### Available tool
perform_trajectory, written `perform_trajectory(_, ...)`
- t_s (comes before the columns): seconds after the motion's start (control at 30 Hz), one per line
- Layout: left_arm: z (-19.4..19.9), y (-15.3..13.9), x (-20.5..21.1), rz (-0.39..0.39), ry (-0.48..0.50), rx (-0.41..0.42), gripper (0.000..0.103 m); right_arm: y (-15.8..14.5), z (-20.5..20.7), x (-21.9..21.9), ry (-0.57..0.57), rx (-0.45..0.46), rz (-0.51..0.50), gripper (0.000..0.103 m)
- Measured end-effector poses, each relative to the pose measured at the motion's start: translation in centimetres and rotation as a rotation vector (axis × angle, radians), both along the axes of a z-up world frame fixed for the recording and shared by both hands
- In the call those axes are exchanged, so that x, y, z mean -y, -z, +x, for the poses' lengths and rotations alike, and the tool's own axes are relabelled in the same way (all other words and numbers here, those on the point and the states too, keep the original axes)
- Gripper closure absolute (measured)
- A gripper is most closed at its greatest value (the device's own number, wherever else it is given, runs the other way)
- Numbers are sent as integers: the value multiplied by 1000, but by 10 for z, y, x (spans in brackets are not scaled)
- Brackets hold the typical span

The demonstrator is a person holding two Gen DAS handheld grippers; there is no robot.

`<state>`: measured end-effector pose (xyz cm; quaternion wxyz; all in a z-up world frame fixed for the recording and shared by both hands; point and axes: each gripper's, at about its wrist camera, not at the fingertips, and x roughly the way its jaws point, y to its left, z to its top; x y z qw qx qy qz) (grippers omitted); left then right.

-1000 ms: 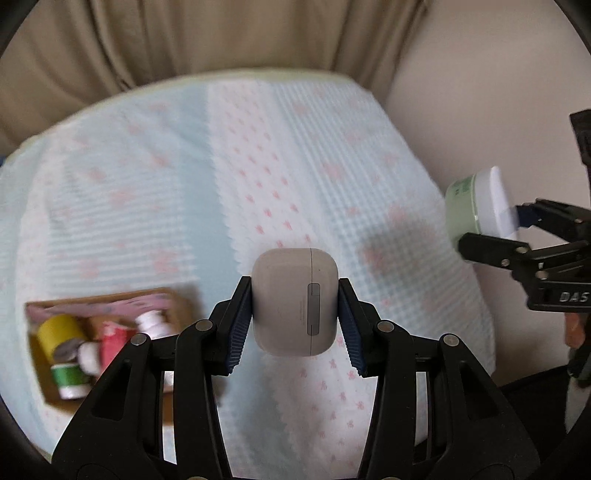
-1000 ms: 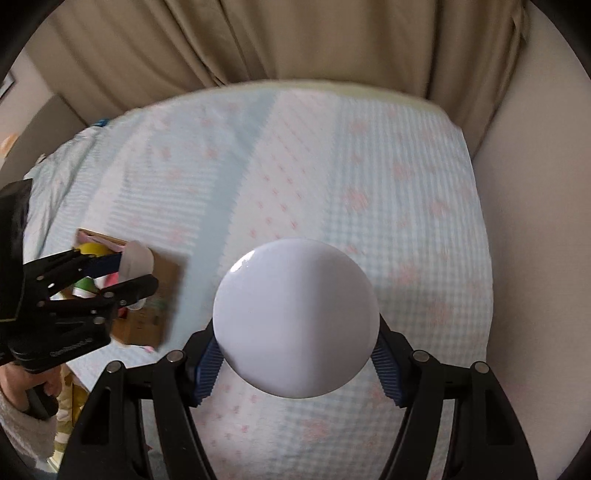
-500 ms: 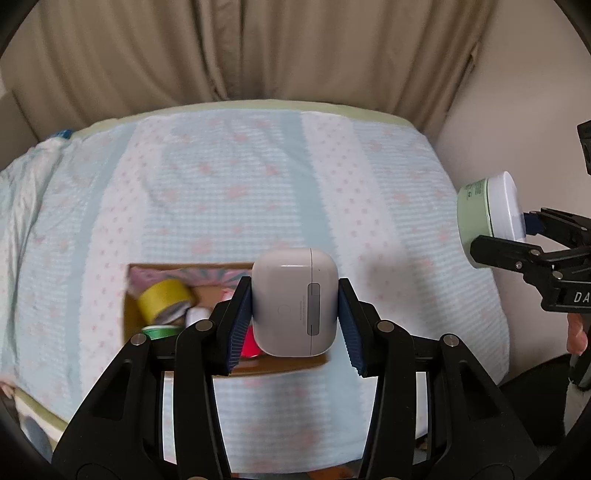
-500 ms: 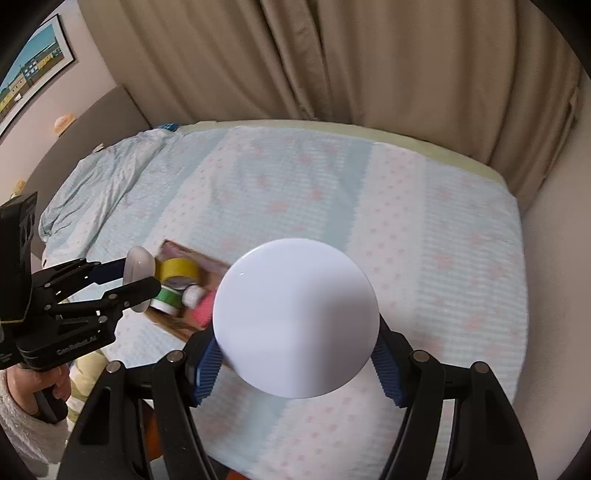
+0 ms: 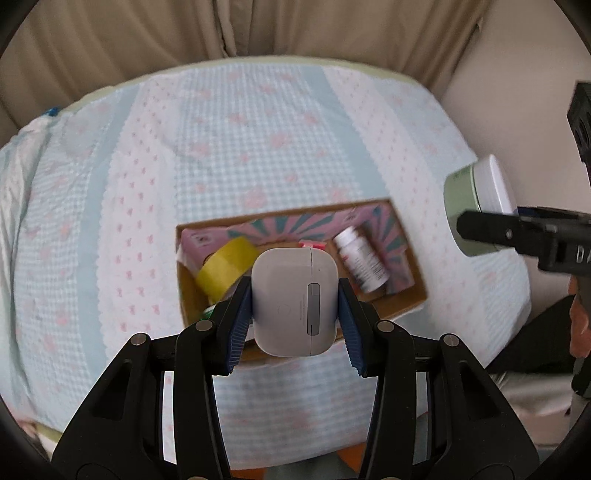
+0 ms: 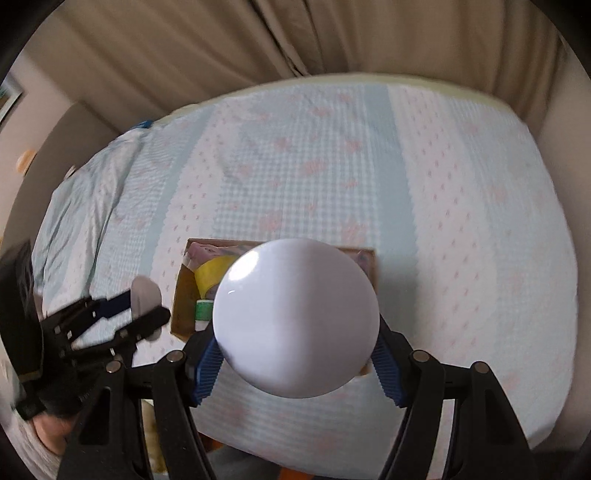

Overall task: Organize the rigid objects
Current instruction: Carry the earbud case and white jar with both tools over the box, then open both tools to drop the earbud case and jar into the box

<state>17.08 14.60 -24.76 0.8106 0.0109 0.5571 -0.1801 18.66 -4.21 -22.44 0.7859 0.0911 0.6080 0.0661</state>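
Observation:
My left gripper (image 5: 294, 325) is shut on a white earbuds case (image 5: 294, 301) and holds it in the air over the near edge of an open cardboard box (image 5: 415, 275) on the bed. The box holds a yellow tape roll (image 5: 223, 267), a white pill bottle (image 5: 364, 264) and a pink patterned packet (image 5: 291, 223). My right gripper (image 6: 295, 363) is shut on a round jar with a white lid (image 6: 295, 317), above the same box (image 6: 183, 299). The jar shows green-sided at the right of the left wrist view (image 5: 476, 210).
The bed (image 5: 258, 129) has a pale blue and white cover with pink dots. Beige curtains (image 5: 258, 29) hang behind it and a wall stands to the right. The left gripper with the case shows at the left of the right wrist view (image 6: 144, 314).
Both grippers have swung toward the box with their objects still held. The box has moved from the lower left to the middle of both views, directly under the held objects.

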Motion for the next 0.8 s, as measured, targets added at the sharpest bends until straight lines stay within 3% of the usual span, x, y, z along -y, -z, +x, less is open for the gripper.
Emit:
perform_trajectory(0.2,17,49,-4,2,66,-79,62,47,13,-17,104,-102,-1,37)
perform_trajectory(0.47,36,109,7,9,91,-187,62,120,35,-20,162,-238,1,37)
perform_trajectory(0.8,72,141,27,23,145,-222,62,160,51,-3,236,-309,53,36)
